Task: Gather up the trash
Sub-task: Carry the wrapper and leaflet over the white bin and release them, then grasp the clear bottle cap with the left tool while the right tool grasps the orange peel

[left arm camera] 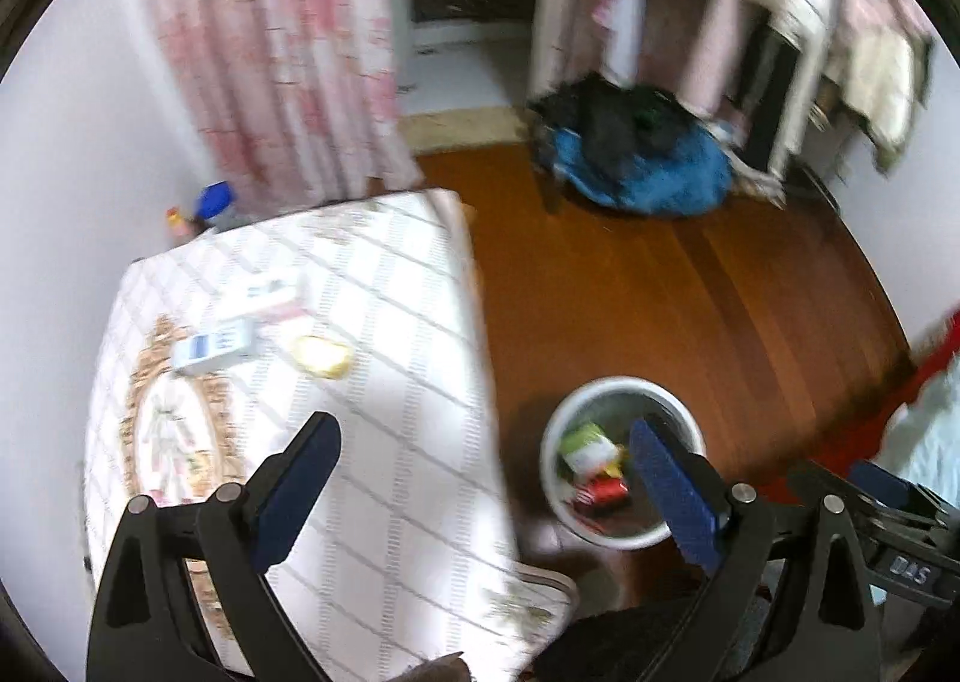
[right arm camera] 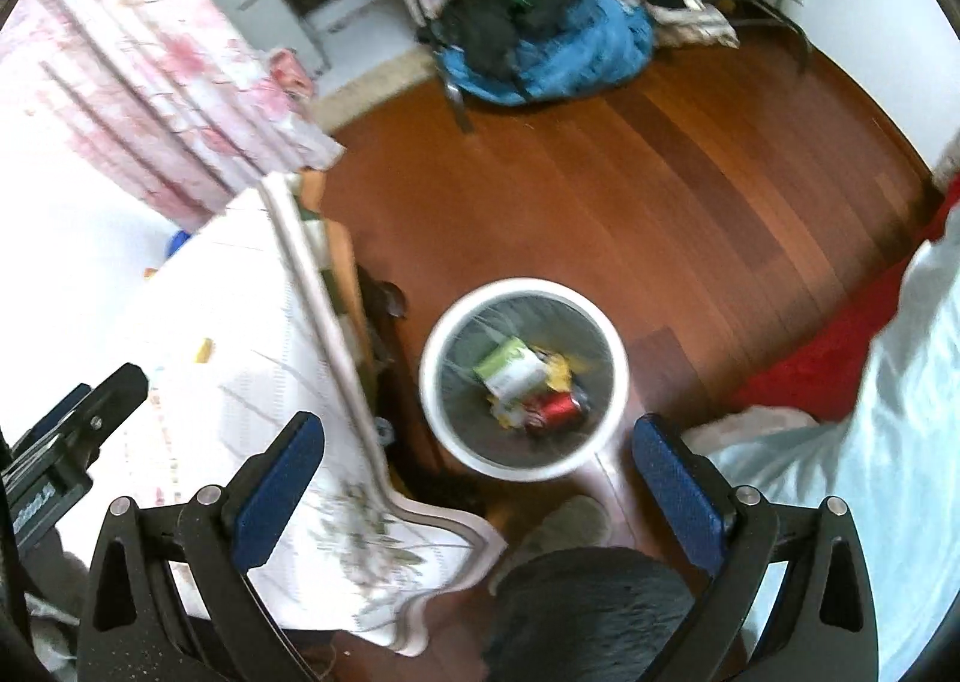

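**Kid 1:** Left wrist view shows us the biggest thing first: the counter (left arm camera: 384,382) with its checked cloth. It sits right beside the white bin (left arm camera: 624,466) on the wood floor (left arm camera: 690,286).

**Kid 2:** And in the right wrist view we look almost straight down into the bin (right arm camera: 522,376). We see a green and white packet (right arm camera: 510,370) and a red can (right arm camera: 555,406) inside already.

**Kid 1:** So some trash is in. More is still up on the counter: a blue and white box (left arm camera: 213,349), a yellow wrapper (left arm camera: 321,355) and a pink and white packet (left arm camera: 270,295).

**Kid 2:** Our left claw (left arm camera: 480,493) is spread wide and holds nothing. Our right claw (right arm camera: 477,493) is wide and holds nothing too.

**Kid 1:** What could go wrong, we think?

**Kid 2:** The pictures are blurry, so we may aim badly. The cloth hangs loose over the edge. If a finger catches it, we could drag the cloth, and all the little things could slide to the floor.

**Kid 1:** The yellow wrapper looks thin and flat. We might pinch the cloth with it.

**Kid 2:** The bin looks light. If we bump its rim, it could tip and spill.

**Kid 1:** And if we let go too early, the trash could miss the bin.
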Tool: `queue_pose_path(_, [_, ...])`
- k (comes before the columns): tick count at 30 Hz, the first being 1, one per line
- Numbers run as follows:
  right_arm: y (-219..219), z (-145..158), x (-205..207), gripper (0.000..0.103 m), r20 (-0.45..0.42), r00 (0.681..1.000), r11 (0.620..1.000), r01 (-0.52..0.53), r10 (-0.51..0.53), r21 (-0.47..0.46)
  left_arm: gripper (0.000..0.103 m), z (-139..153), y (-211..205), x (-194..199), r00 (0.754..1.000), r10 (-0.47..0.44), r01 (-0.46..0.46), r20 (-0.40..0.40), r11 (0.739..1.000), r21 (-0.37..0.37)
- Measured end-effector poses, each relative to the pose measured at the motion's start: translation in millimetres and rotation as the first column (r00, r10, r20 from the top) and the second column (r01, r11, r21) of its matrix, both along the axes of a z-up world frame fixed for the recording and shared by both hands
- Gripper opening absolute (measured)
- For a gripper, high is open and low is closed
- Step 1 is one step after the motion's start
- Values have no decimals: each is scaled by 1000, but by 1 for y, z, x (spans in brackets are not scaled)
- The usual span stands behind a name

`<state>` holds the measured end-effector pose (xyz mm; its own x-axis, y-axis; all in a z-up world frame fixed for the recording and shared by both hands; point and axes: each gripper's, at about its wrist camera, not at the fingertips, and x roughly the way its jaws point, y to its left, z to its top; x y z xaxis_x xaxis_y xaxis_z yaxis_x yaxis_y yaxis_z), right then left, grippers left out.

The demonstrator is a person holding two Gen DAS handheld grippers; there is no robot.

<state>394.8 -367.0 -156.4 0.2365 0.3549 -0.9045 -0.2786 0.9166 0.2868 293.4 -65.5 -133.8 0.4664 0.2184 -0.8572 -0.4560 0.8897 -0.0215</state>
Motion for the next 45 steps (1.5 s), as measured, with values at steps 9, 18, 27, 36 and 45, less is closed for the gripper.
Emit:
queue_pose_path(9, [176, -14, -20, 103, -18, 969, 969, -246, 247, 37, 99, -52, 162, -87, 933, 347, -343, -90, 937, 59])
queue_pose_path(18, [330, -113, -14, 94, -162, 933, 947, -320, 321, 33, 103, -168, 260, -131, 862, 438, -459, -254, 888, -24])
queue_pose_path(27, [384, -158, -7, 34, -192, 932, 952, -296, 306, 82, 103, -191, 263, -122, 884, 386, -413, -265, 909, -55])
queue_pose_path(36, [327, -140, -8, 8, -98, 955, 960, -278, 279, 15, 103, -156, 194, -105, 961, 228, -254, -156, 951, -177])
queue_pose_path(45, [272, -154, -3, 8, -136, 965, 974, -227, 224, -10, 91, -177, 155, -58, 978, 123, -168, -167, 943, -286])
